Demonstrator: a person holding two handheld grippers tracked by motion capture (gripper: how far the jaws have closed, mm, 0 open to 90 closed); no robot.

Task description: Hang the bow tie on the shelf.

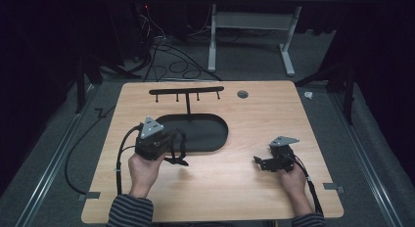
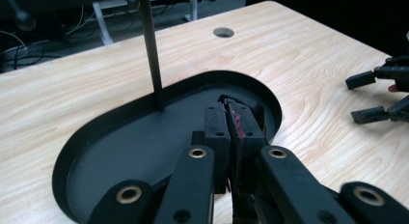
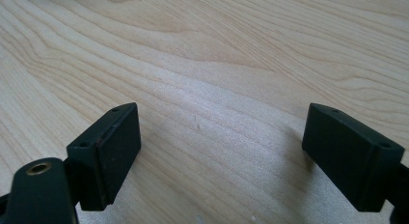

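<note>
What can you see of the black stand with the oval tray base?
The black stand looks like matte metal: a shallow oval tray base with a raised rim, a thin upright post rising from the tray's far side, and a crossbar on top with small pegs hanging down. It sits flat on the wooden table, centre-left. The left gripper, shut on something dark reddish, hovers over the tray.

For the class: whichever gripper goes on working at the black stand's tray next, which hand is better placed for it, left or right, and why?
Probably the left. The left gripper hangs shut over the tray's edge, beside the post. The right gripper rests open on bare table, well off.
</note>
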